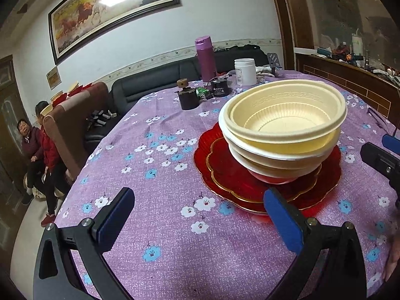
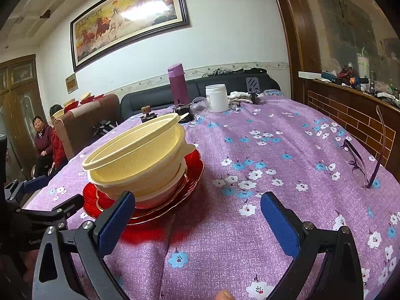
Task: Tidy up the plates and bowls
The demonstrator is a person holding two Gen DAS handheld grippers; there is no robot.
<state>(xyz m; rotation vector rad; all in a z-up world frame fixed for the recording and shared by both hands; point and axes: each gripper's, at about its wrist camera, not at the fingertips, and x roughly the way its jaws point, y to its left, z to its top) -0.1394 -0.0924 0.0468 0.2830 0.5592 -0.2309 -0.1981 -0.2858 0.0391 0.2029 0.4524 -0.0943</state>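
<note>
The lowest of the cream ribbed bowls (image 1: 285,125) is largely hidden by those nested above it, a red base just showing. The bowls are stacked, slightly tilted, on scalloped red plates (image 1: 225,175) with gilt rims, on the flowered purple tablecloth (image 1: 162,200). Purple glasses (image 2: 360,165), right of the stack, are seen only in the right view. The left gripper (image 1: 200,215) and right gripper (image 2: 197,215) are held wide apart, gripping nothing.

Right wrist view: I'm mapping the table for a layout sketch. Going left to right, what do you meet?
Stacked bowls on red plates → purple thermos → white jar → eyeglasses.
</note>
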